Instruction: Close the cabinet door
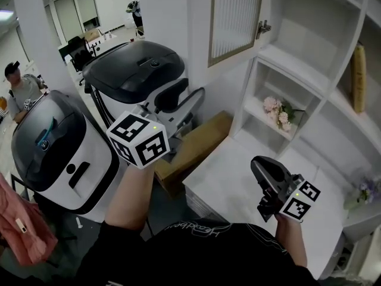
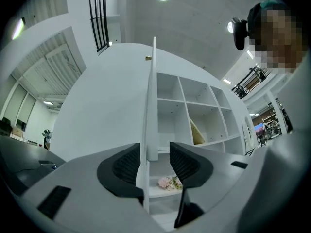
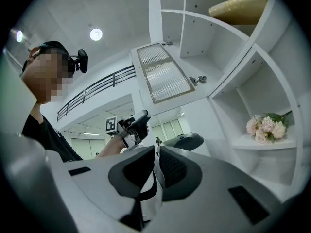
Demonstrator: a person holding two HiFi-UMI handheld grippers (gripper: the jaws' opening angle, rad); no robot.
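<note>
The cabinet door (image 1: 235, 16), white-framed with ribbed glass, hangs open from its hinge (image 1: 263, 26) on the upper shelf unit. In the left gripper view the door (image 2: 152, 96) is edge-on, straight ahead and in line with the gap of my left gripper (image 2: 154, 161). That gripper is open with nothing between its pads. In the head view the left gripper (image 1: 183, 100) is raised below and left of the door, apart from it. My right gripper (image 1: 257, 164) is low over the white counter (image 1: 232, 183), shut and holding nothing. Its own view shows the right gripper (image 3: 156, 166) and the door (image 3: 163, 74) above.
Pink flowers (image 1: 278, 112) lie in a lower cubby and a yellow object (image 1: 358, 79) leans in another. Two large white and black machines (image 1: 134, 70) (image 1: 53, 154) stand at left, with a cardboard box (image 1: 196, 148) on the floor. A person (image 1: 21, 91) stands far left.
</note>
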